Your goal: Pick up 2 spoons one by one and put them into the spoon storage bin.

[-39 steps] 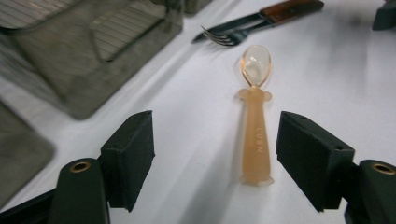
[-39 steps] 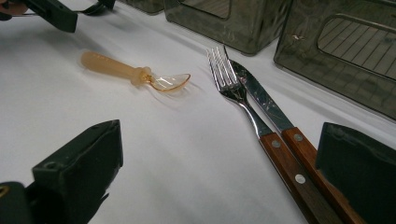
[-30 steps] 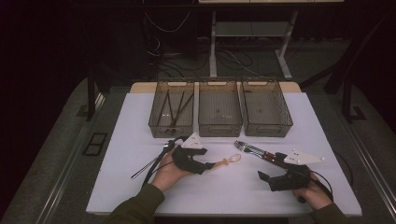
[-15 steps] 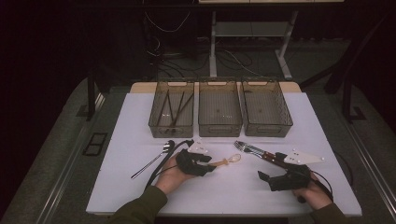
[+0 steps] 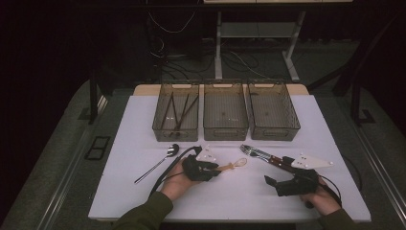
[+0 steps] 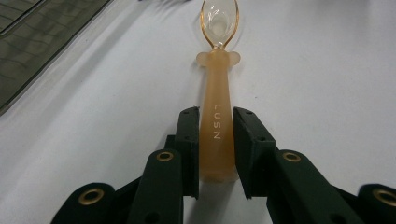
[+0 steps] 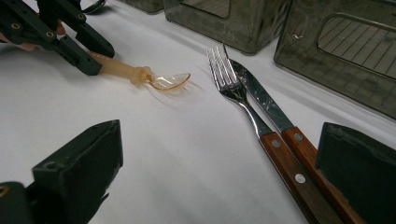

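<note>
Left gripper (image 6: 215, 140) sits low on the white counter (image 5: 119, 191), jaws straddling the handle of the amber plastic spoon (image 6: 217, 93). The jaws have just been closing, handle between them; one side looks in contact, the other shows a thin gap, so I can't say the pads are pressing yet. Spoon lies flat on the counter, bowl pointing away from the gripper, roughly centre of the counter and in front of the middle bin (image 5: 225, 115).

Right gripper (image 7: 219, 186) rests on the counter with its jaws wide apart, holding nothing. The wood-handled fork (image 7: 243, 102) and knife (image 7: 266, 105) lie side by side, touching, their handles running in between those jaws.

Three smoked-plastic bins in a row at the far edge (left bin (image 5: 175, 117) has a few dark sticks in it, probably chopsticks, too dim to be sure). A metal spoon (image 5: 160, 161) lies on the counter to the left of the left hand (image 5: 174, 179).
</note>
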Action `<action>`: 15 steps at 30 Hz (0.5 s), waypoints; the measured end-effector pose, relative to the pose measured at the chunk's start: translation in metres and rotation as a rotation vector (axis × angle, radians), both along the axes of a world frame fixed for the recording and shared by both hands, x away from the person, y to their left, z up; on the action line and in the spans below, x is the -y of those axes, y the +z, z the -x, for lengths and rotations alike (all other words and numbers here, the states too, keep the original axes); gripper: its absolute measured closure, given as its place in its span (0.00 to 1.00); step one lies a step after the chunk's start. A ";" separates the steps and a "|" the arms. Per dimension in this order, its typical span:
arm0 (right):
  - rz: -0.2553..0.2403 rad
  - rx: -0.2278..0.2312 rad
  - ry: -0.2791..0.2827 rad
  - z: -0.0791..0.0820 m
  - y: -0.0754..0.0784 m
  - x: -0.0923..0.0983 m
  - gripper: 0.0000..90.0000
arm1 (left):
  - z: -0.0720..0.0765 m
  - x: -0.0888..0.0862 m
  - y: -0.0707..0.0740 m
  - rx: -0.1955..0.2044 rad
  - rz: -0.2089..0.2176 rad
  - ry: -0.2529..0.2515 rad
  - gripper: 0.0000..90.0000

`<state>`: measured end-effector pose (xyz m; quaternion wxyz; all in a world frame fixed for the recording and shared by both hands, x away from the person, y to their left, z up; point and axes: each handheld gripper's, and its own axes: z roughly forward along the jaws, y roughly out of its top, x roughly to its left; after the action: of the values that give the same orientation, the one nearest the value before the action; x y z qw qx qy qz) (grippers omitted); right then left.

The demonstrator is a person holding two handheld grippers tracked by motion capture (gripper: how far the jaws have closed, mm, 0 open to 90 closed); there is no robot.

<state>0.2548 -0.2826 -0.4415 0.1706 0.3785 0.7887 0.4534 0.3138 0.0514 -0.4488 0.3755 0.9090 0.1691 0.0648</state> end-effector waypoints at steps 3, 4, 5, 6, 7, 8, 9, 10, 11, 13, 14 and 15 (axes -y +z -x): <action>0.002 0.002 0.002 0.000 0.000 0.000 0.01 | 0.001 0.001 0.000 0.000 -0.001 0.001 0.81; 0.002 0.003 0.002 0.000 0.000 0.000 0.01 | 0.000 0.001 0.000 -0.001 -0.002 0.000 0.81; 0.002 0.004 0.002 0.000 0.000 0.000 0.01 | 0.000 0.001 0.000 -0.002 -0.001 -0.001 0.81; 0.002 0.003 0.002 0.000 0.000 0.000 0.01 | 0.000 0.000 0.000 -0.001 -0.001 -0.004 0.81; 0.003 0.004 0.002 0.000 0.000 0.000 0.01 | -0.001 0.000 0.000 -0.003 0.000 -0.004 0.81; 0.003 0.004 0.003 0.000 0.000 0.000 0.01 | -0.001 -0.001 0.000 -0.007 -0.001 -0.003 0.81; 0.004 0.005 0.003 0.000 0.001 0.000 0.01 | -0.001 -0.001 0.000 -0.011 0.004 -0.001 0.81; 0.003 0.004 0.002 0.000 0.001 0.000 0.01 | -0.001 -0.001 0.000 -0.010 0.004 -0.001 0.81; 0.001 0.003 0.002 0.000 0.001 0.000 0.01 | -0.001 -0.001 0.000 -0.009 0.003 -0.002 0.81; 0.000 0.002 0.000 0.001 0.001 0.000 0.01 | -0.001 -0.001 0.001 -0.007 0.001 -0.003 0.81; 0.000 0.003 0.000 0.000 0.001 0.000 0.01 | -0.001 -0.001 0.001 -0.009 0.003 -0.003 0.81; -0.001 0.003 -0.001 0.000 0.001 0.000 0.01 | -0.001 -0.001 0.001 -0.011 0.005 -0.004 0.81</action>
<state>0.2544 -0.2830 -0.4405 0.1718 0.3781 0.7882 0.4542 0.3149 0.0526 -0.4476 0.3771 0.9086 0.1697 0.0587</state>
